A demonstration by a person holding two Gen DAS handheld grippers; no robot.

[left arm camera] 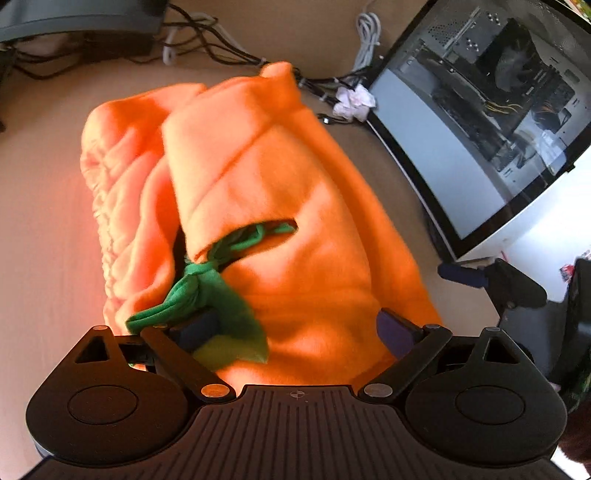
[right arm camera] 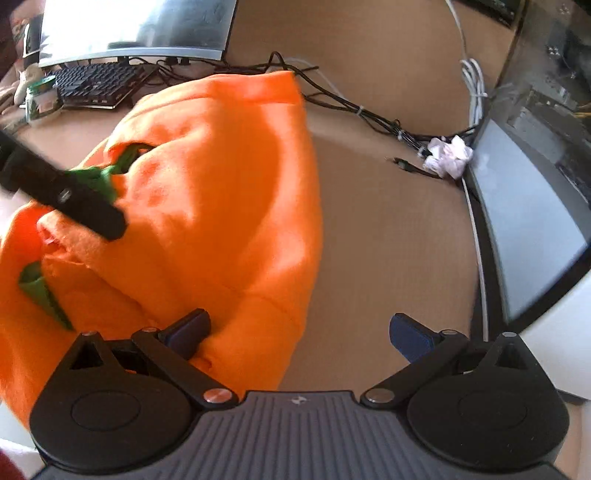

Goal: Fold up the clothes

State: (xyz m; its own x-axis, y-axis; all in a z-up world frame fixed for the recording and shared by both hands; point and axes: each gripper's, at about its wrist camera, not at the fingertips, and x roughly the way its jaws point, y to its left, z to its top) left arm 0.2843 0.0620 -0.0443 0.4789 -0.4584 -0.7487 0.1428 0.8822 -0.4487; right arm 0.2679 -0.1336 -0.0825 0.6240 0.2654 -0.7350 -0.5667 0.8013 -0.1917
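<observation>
An orange fleece garment (left arm camera: 266, 192) with green ties (left arm camera: 207, 291) lies bunched on the tan desk (left arm camera: 37, 229). My left gripper (left arm camera: 295, 330) is open just above its near part, the green tie draped over the left finger (left arm camera: 195, 328). In the right wrist view the garment (right arm camera: 207, 192) fills the left half. My right gripper (right arm camera: 301, 334) is open at the garment's right edge, its left finger (right arm camera: 188, 330) over the cloth, its right finger (right arm camera: 412, 338) over bare desk. The left gripper's finger (right arm camera: 74, 199) shows at the far left, over the garment.
A glass-sided computer case (left arm camera: 491, 125) stands at the right. Cables (left arm camera: 221, 48) and a crumpled tissue (left arm camera: 352, 101) lie behind the garment. A keyboard (right arm camera: 92, 85), a monitor (right arm camera: 136, 29) and a small jar (right arm camera: 40, 98) sit at the back left.
</observation>
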